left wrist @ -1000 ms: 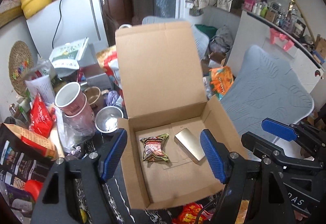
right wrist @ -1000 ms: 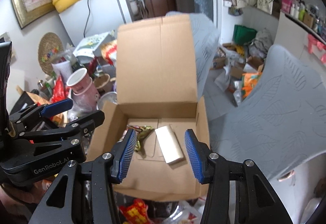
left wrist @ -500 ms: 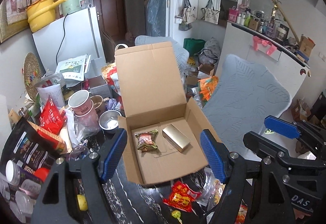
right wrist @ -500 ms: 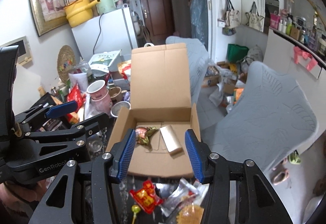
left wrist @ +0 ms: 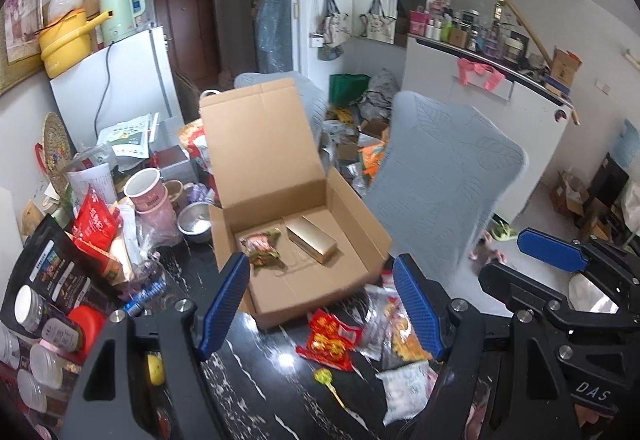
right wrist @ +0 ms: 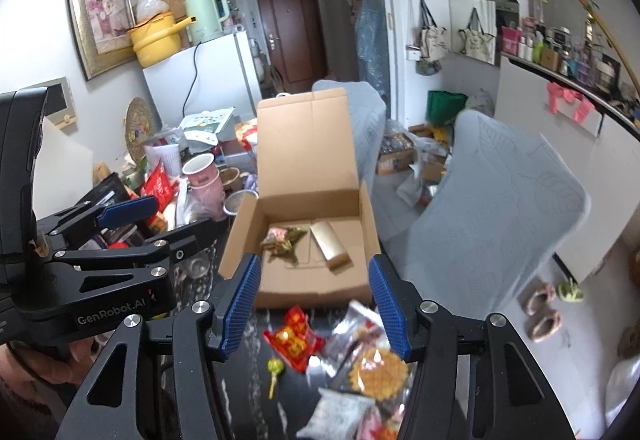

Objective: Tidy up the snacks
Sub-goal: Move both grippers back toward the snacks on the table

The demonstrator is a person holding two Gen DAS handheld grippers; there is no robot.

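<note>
An open cardboard box (left wrist: 360, 228) (right wrist: 370, 224) stands on the dark table with its lid up. In it lie a green-red snack packet (left wrist: 261, 246) (right wrist: 282, 240) and a gold bar pack (left wrist: 311, 239) (right wrist: 330, 244). Loose snacks lie in front of the box: a red packet (left wrist: 330, 338) (right wrist: 294, 338), a lollipop (left wrist: 326, 380) (right wrist: 274, 370), clear and white packets (left wrist: 404, 380) (right wrist: 376, 364). My left gripper (left wrist: 320, 306) is open and empty, above these. My right gripper (right wrist: 314, 310) is open and empty too, beside it.
Left of the box are pink cups (left wrist: 146, 193), a steel bowl (left wrist: 194, 226), red and black bags (left wrist: 94, 220) and jars (left wrist: 28, 306). A grey chair (left wrist: 444, 175) stands to the right, a white fridge (left wrist: 116, 87) behind.
Both grippers have pulled back and up from the box. The loose snacks in front of it have come into view. Both stay open and empty.
</note>
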